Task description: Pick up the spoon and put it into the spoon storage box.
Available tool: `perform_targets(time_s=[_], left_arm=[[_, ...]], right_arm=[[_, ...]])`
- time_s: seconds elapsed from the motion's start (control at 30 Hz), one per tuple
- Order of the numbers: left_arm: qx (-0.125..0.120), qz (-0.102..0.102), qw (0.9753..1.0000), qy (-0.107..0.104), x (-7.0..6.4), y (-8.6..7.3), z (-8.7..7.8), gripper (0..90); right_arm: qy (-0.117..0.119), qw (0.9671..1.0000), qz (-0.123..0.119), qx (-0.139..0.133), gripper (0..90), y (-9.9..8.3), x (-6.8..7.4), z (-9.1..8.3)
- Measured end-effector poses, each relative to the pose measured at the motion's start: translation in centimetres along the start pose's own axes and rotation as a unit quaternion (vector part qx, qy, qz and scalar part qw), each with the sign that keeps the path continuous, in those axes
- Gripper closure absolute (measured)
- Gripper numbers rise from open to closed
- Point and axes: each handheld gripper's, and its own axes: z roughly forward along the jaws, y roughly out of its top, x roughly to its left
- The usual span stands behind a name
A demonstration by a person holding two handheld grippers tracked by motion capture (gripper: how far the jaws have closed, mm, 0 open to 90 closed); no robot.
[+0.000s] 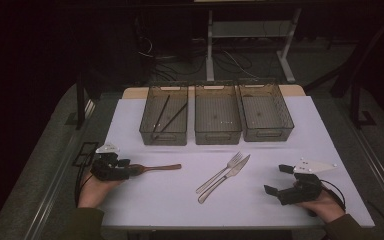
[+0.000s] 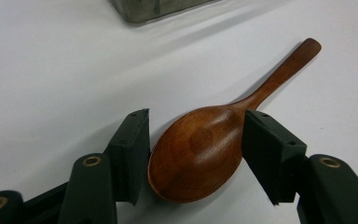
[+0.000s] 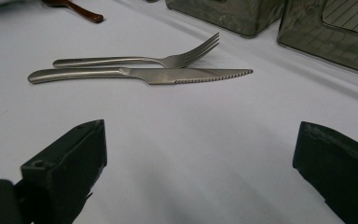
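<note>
White table covering (image 1: 180,200) is spread under three mesh bins (image 1: 217,120) set in a row at the far side, with a dark room behind. At the near left, the wooden spoon (image 2: 200,149) lies flat, its bowl framed by the left gripper (image 2: 196,154), whose jaws are closed in to the bowl's two edges; whether both pads press it firmly cannot be told. The long axis of the spoon is seen running away from that gripper, handle pointing toward the table's middle. The right gripper (image 3: 200,172) is held well apart at the near right, jaws spread wide over bare covering, with the fork (image 3: 140,58) and knife (image 3: 144,74) lying side by side beyond it. Two dark sticks (image 1: 166,116) lie in the left bin; what they are is hard to make out.
</note>
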Motion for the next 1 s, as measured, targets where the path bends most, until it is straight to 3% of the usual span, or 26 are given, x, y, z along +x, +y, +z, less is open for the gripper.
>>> perform_targets(time_s=[0.83,1.0], left_arm=[[0.019,0.028,0.9994,-0.002,-0.53,-0.47,0.22,40.0],[0.023,0.047,0.9986,0.005,-0.74,-0.65,0.11,41.5]], right_arm=[[-0.001,1.0000,0.002,-0.001,2.3,-0.02,-0.09,0.02],[-0.002,1.0000,0.001,0.000,2.3,-0.02,-0.07,0.02]])
